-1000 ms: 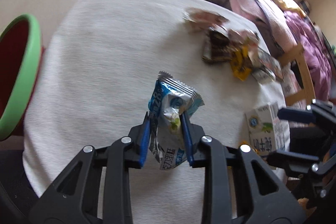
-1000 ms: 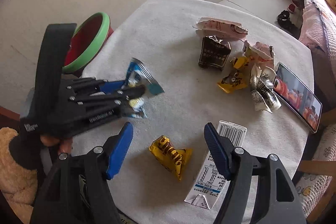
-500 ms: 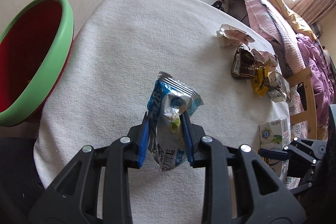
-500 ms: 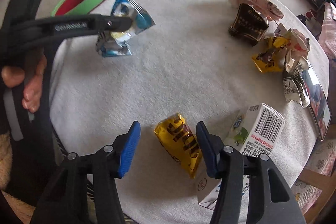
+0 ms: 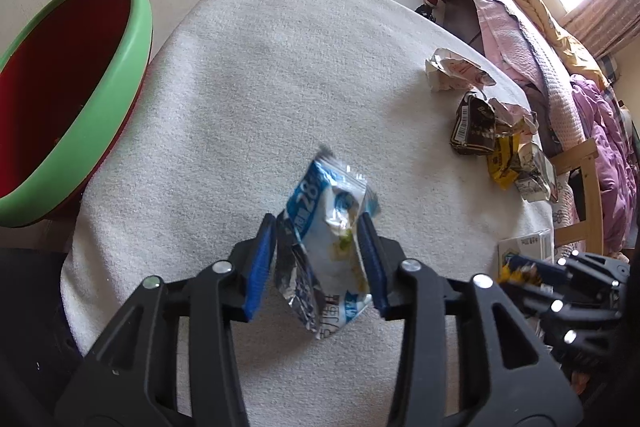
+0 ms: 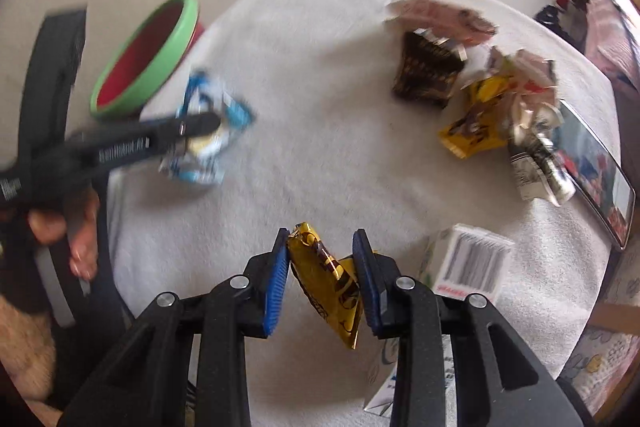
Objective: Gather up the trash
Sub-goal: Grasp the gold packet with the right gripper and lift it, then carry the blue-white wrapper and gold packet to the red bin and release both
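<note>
A crumpled blue and white wrapper (image 5: 324, 247) sits between the pads of my left gripper (image 5: 316, 259), above the white-clothed round table (image 5: 280, 67). Those jaws are opening; the wrapper has tipped and its top edge is blurred, so it looks loose. The right wrist view shows that wrapper (image 6: 204, 155) under the left gripper (image 6: 208, 125), close to the green-rimmed red bin (image 6: 160, 59). My right gripper (image 6: 320, 267) is closing on a yellow wrapper (image 6: 328, 283), and both pads touch it. The bin (image 5: 120, 75) stands beside the table's left edge.
A white milk carton (image 6: 468, 263) lies just right of my right gripper. Farther right are a dark brown wrapper (image 6: 428, 71), a yellow one (image 6: 476, 131), a pink one (image 6: 436, 15) and a phone (image 6: 592, 163). A wooden chair (image 5: 588, 187) and bedding lie beyond the table.
The left jaws have widened around the blue wrapper, which tipped and slid a little lower. The right gripper came down over the yellow wrapper and its jaws narrowed onto it.
</note>
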{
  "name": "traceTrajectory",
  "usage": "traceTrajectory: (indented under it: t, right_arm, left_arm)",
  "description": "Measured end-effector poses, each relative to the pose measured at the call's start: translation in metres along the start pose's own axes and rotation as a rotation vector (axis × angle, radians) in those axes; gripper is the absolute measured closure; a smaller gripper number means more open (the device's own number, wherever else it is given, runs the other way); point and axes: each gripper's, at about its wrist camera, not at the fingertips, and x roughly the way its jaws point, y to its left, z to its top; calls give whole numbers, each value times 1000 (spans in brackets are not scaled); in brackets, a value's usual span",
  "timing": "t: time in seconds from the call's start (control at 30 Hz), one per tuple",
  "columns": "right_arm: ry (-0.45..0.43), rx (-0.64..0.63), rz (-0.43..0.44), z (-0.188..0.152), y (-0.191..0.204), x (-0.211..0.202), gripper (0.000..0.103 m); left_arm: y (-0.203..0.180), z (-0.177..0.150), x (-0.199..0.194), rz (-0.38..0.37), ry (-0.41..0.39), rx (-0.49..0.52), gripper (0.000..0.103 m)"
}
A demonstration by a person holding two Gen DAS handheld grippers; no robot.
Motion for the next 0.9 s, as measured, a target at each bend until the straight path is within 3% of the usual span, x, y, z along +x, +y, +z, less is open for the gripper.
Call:
traceTrajectory:
  t: [0.33, 0.9]
  right_arm:
    - [-69, 32, -3, 8, -8, -18, 71]
    - [-62, 23, 10, 10, 5, -6, 70]
  left_arm:
    - [-6, -4, 2, -13, 17, 21, 62]
    - [-7, -7, 11, -10, 37, 24, 66]
